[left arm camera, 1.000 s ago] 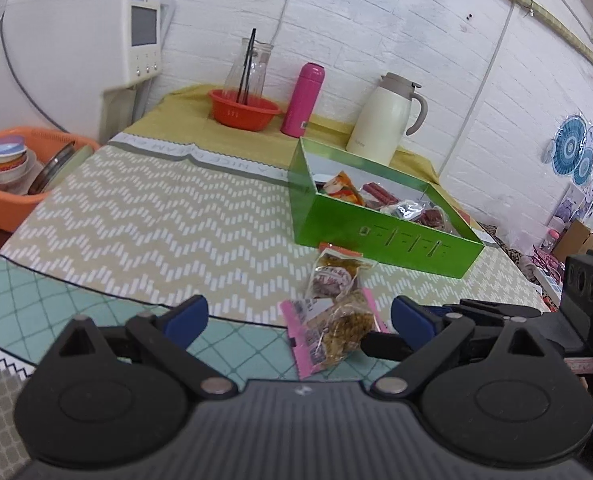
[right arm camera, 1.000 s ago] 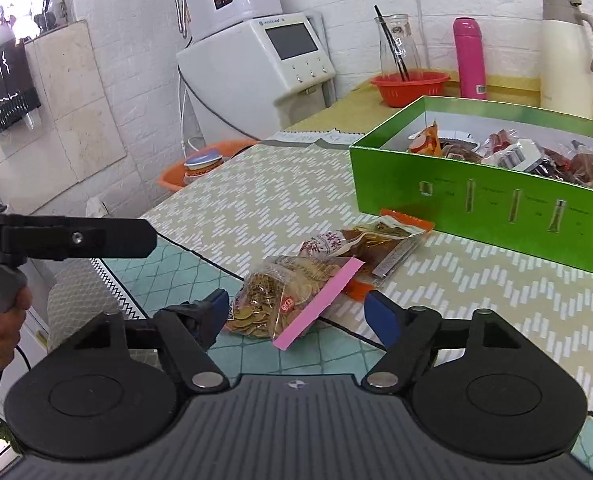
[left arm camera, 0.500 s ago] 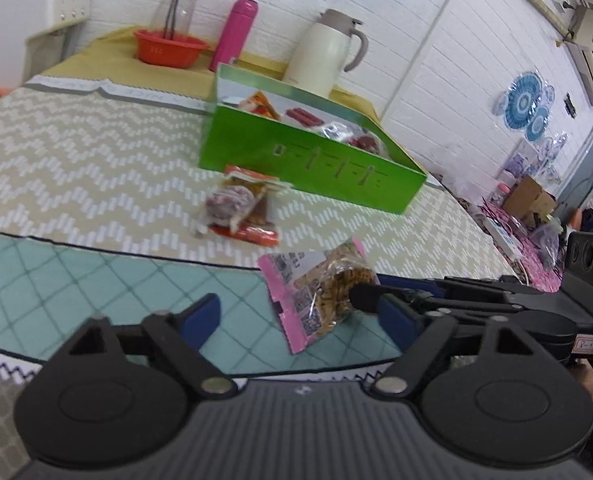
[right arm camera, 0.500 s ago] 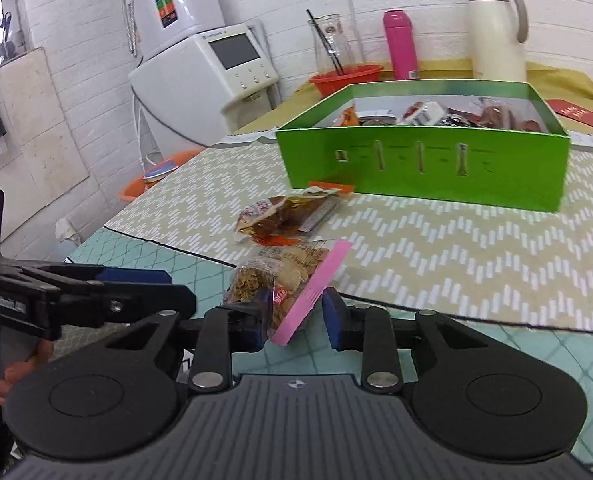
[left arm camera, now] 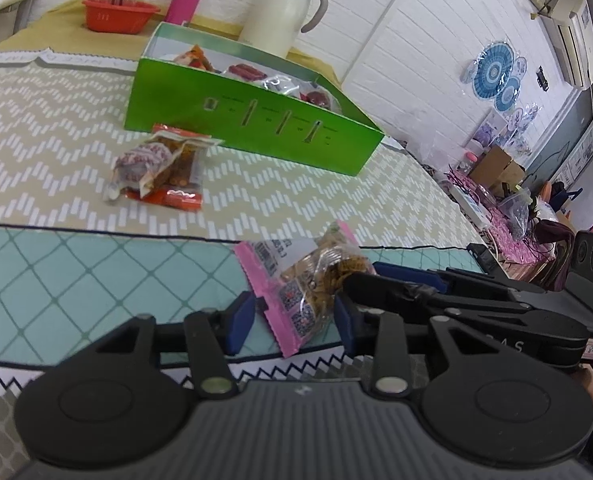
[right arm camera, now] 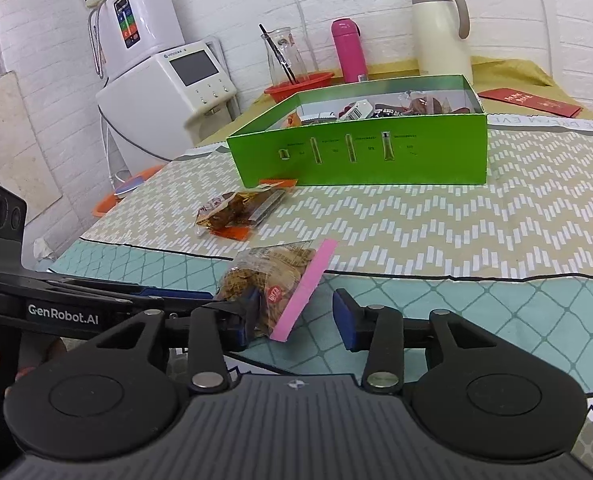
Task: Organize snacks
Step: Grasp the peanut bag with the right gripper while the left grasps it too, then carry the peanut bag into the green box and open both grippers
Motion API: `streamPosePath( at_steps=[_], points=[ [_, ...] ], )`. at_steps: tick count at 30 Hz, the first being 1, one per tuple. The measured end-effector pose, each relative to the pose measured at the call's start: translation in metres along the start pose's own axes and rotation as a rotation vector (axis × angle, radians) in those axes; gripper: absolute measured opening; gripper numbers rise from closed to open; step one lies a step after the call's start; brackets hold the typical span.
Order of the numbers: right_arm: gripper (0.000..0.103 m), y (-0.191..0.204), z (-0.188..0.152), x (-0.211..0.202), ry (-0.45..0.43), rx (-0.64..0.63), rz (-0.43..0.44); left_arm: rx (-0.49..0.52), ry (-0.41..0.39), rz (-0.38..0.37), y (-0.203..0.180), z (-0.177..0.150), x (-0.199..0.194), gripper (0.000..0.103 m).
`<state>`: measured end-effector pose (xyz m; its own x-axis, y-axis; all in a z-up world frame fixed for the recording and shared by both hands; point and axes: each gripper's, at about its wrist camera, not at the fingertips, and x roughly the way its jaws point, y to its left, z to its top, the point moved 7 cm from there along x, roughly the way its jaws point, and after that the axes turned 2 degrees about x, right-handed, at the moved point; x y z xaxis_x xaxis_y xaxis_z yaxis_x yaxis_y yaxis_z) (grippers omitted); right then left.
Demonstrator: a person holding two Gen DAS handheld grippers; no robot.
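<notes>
I'm closing my left gripper (left arm camera: 292,320) around the pink-edged snack bag (left arm camera: 308,280) near the table's (left arm camera: 56,140) front edge, pads not yet pressing; my right gripper (right arm camera: 296,320) is opening, letting go. Next: clench, carry it to the green box (left arm camera: 252,124).

Pink-edged snack bag (left arm camera: 308,284) lies on table; green box (right arm camera: 360,156) open.

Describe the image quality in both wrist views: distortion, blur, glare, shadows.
Left wrist view: strong fisheye bending, dark rounded corners; the green box and table edge curve, far room soft. Right wrist view: same barrel warp bowing the brick wall; soft even light, faint shadows under the pink-edged snack bag, mild sheen on its wrapper; the cream jug stays sharp.
</notes>
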<state>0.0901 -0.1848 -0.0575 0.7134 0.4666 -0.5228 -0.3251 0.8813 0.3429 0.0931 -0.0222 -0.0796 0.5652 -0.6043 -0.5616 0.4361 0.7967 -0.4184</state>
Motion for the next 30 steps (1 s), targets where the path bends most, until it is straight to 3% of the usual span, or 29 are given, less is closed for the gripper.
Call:
streamPosePath(
  at_steps=[4, 6, 7, 8, 11, 12, 13, 14, 23, 30],
  points=[
    [0.071, 0.001, -0.001, -0.001, 0.000, -0.004, 0.000, 0.012, 0.003, 0.001, -0.004, 0.000, 0.002, 0.037],
    [0.064, 0.002, -0.001, -0.002, 0.003, -0.005, 0.004, 0.013, -0.001, 0.006, -0.004, 0.000, 0.003, 0.035],
    [0.062, 0.002, -0.001, -0.001, 0.005, -0.003, 0.010, 0.013, -0.004, 0.013, -0.003, 0.000, 0.003, 0.028],
    [0.053, 0.003, -0.002, -0.001, 0.007, -0.003, 0.016, 0.014, -0.007, 0.024, -0.002, 0.000, 0.004, 0.023],
    [0.048, 0.004, -0.003, 0.001, 0.005, -0.011, 0.021, -0.009, -0.021, 0.036, -0.002, 0.001, 0.006, 0.019],
    [0.045, 0.004, -0.002, 0.001, 0.004, -0.008, 0.017, -0.023, -0.021, 0.029, -0.002, 0.002, 0.007, 0.016],
    [0.043, 0.005, 0.000, 0.001, 0.004, -0.010, 0.017, -0.030, -0.022, 0.014, -0.004, 0.004, 0.007, 0.005],
    [0.042, 0.007, 0.003, -0.001, 0.000, -0.025, 0.020, -0.028, -0.030, 0.009, -0.007, 0.008, 0.005, 0.005],
    [0.042, 0.009, 0.077, -0.018, -0.190, -0.094, 0.018, 0.087, -0.198, 0.001, -0.030, 0.089, -0.012, 0.005],
    [0.042, -0.012, 0.141, 0.003, -0.280, -0.052, 0.032, 0.129, -0.237, 0.016, -0.030, 0.163, 0.008, 0.005]
  ],
)
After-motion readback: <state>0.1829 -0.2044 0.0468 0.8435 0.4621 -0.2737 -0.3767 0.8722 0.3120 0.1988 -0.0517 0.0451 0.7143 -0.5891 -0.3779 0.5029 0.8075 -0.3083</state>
